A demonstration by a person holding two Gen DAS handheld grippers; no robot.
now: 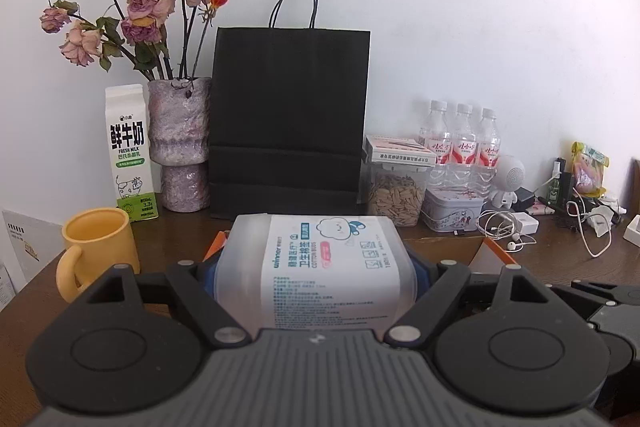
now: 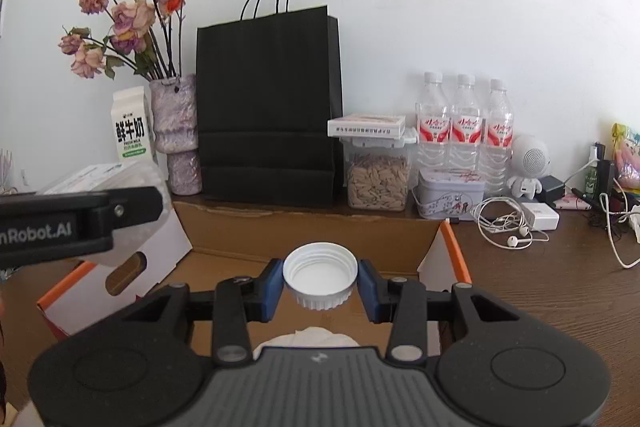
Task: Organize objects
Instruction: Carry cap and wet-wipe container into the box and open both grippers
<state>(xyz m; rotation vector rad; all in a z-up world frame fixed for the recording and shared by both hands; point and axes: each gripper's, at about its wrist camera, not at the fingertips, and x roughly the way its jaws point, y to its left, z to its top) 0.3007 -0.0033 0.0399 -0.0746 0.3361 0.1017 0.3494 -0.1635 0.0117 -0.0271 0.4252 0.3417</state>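
Observation:
My left gripper point(image 1: 316, 267) is shut on a clear plastic cotton-bud box point(image 1: 316, 267) with a white and blue label, held above the table. That box and the left gripper's black arm also show at the left of the right wrist view point(image 2: 120, 183). My right gripper point(image 2: 320, 283) is shut on a white ribbed screw lid point(image 2: 320, 281), held open side up above an open cardboard box point(image 2: 304, 231) with orange flaps. Something white and crumpled point(image 2: 308, 337) lies in the box under the lid.
Along the wall stand a milk carton point(image 1: 130, 155), a vase of dried roses point(image 1: 180, 143), a black paper bag point(image 1: 290, 123), a seed jar point(image 2: 378, 175), a tin point(image 2: 450, 199) and three water bottles point(image 2: 464, 127). A yellow mug point(image 1: 96, 251) stands at left. Earphones, chargers and cables point(image 2: 516, 223) lie at right.

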